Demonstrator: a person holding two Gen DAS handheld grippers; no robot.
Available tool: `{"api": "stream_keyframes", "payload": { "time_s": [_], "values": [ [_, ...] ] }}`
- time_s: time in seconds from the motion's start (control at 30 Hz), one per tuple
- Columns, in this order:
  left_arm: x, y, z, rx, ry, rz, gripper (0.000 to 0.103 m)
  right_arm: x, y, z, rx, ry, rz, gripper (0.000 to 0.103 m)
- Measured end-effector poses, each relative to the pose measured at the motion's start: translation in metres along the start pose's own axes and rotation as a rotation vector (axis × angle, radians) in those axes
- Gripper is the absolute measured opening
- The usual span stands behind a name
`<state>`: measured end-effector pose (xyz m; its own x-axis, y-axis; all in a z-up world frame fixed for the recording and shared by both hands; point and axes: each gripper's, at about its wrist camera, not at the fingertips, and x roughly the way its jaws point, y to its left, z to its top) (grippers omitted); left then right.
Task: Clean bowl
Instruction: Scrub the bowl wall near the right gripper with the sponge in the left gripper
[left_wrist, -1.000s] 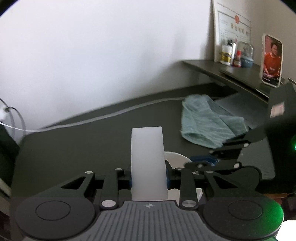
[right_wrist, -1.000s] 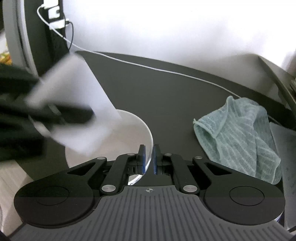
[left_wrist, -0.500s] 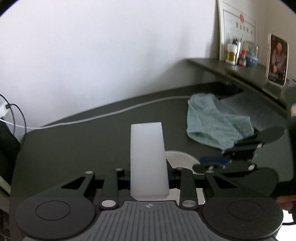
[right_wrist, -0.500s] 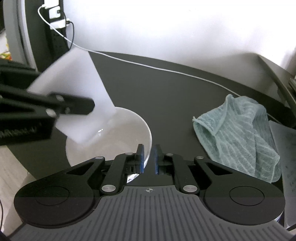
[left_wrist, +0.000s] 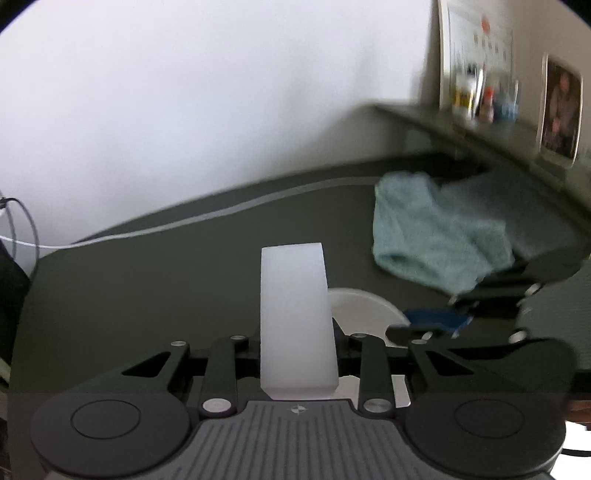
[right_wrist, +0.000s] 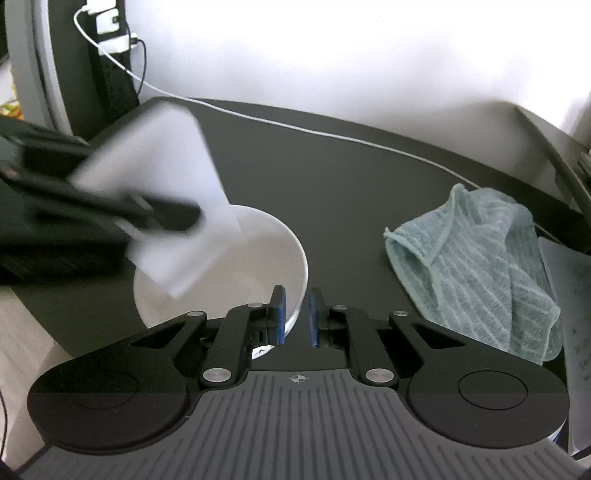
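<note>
We hold the white bowl (right_wrist: 236, 273) by its rim with our right gripper (right_wrist: 297, 314), the blue pads pressed together on the near right edge of the rim, so the bowl sits on the dark table (right_wrist: 332, 192) directly ahead and slightly left of that gripper. Our left gripper (left_wrist: 297, 332) pinches a white sponge block (left_wrist: 295, 317), whose long axis runs straight out along the fingers. Seen from the right wrist, that sponge comes in from the left and hangs over the bowl's left rim, tilted down toward the hollow; whether it touches the inner wall we cannot tell, as it is blurred. So the coming wipe, as we judge it, turns on the sponge going down and rightward into the bowl while the right side steadies it. A teal striped cloth (right_wrist: 476, 269) lies well apart to the right. A sheet of paper (right_wrist: 569, 332) at the right edge carries print too small to read.
</note>
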<state>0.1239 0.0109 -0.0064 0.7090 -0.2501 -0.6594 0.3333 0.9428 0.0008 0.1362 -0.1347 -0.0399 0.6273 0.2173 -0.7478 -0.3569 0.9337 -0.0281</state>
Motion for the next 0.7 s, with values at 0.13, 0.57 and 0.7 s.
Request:
{"api": "stream_keyframes", "payload": {
  "time_s": [0.13,0.57,0.7],
  "values": [
    [-0.011,-0.001,0.003,0.024,-0.011,-0.004,0.029,-0.001,-0.002,0.000,0.016,-0.001,0.012,0.013],
    [0.039,-0.015,-0.010,0.011,0.081,-0.020,0.031,-0.002,-0.007,-0.003,0.101,0.043,0.051,0.032],
    [0.036,-0.019,-0.011,0.011,0.081,0.023,0.031,0.006,-0.005,0.001,0.095,0.084,0.082,0.025]
  ]
}}
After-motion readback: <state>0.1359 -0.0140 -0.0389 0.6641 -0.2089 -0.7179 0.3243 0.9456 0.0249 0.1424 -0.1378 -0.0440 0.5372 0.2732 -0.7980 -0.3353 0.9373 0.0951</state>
